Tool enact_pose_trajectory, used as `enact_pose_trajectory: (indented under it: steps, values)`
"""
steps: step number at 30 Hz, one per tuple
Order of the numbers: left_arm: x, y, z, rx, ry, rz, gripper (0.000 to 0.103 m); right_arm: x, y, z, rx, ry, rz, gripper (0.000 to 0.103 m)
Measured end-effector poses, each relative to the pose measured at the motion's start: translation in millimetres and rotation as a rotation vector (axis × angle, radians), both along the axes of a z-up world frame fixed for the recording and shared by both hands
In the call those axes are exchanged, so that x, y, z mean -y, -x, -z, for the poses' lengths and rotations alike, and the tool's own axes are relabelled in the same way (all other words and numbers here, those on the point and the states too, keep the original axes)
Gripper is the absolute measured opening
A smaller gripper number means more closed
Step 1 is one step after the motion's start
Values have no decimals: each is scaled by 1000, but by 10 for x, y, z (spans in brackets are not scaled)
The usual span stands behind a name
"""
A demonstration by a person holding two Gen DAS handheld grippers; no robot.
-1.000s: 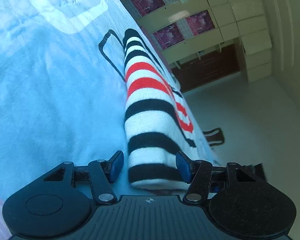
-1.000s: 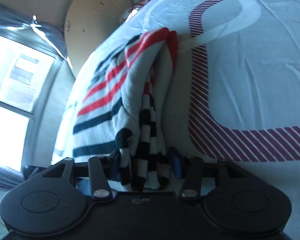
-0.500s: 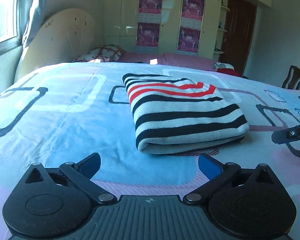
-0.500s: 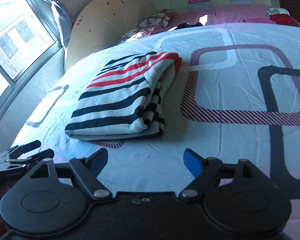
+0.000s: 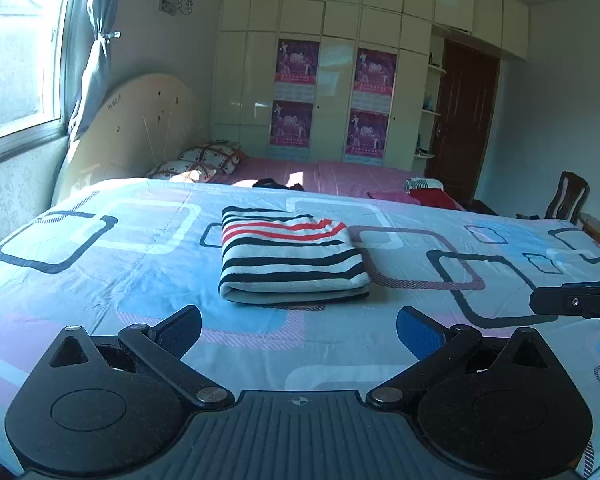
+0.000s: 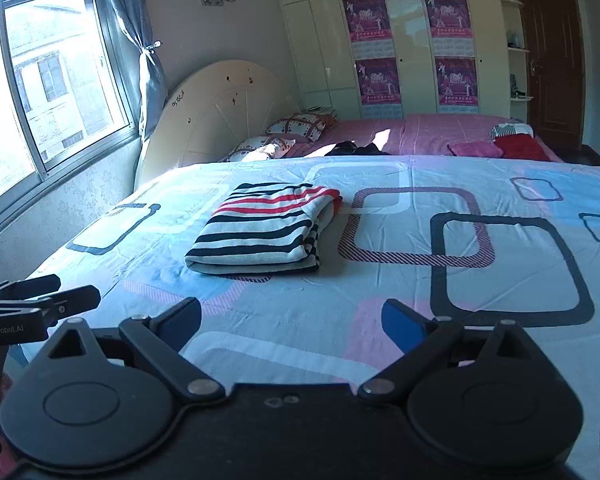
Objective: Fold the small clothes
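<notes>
A striped garment [image 5: 292,258], white with black and red bands, lies folded into a flat rectangle on the patterned bed sheet [image 5: 100,280]. It also shows in the right wrist view [image 6: 260,230]. My left gripper [image 5: 299,330] is open and empty, held back from the garment above the sheet. My right gripper [image 6: 292,322] is open and empty too, back and to the right of the garment. The right gripper's tip shows at the right edge of the left wrist view [image 5: 576,302]. The left gripper shows at the left edge of the right wrist view [image 6: 40,300].
A second bed with a pink cover [image 5: 340,174] holds pillows [image 5: 208,160] and several loose clothes [image 5: 428,192]. A wardrobe with posters [image 5: 332,100] stands behind. A chair [image 5: 568,196] stands at the right, a window [image 6: 40,80] at the left.
Both grippers let go of the garment, opened wide and drew back. The folded garment now lies alone on the sheet, farther from both cameras.
</notes>
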State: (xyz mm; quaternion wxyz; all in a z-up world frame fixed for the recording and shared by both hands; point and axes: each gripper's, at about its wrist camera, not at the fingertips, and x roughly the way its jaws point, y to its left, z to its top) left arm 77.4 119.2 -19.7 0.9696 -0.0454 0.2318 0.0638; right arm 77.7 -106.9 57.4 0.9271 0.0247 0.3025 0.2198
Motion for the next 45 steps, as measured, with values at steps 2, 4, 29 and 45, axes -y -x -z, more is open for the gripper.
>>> enact_pose_trajectory:
  steps: [2, 4, 29, 45]
  values:
    - [113, 310, -99, 17, -11, -1, 103, 66, 256, -86, 37, 11, 9, 97]
    - [208, 560, -158, 33, -21, -7, 103, 113, 469, -133, 63, 15, 9, 97]
    - [563, 1506, -346, 154, 7, 0, 103, 176, 1375, -299, 196, 28, 10, 97]
    - [576, 1437, -500, 192, -13, 22, 103, 114, 1343, -375, 231, 19, 18, 97]
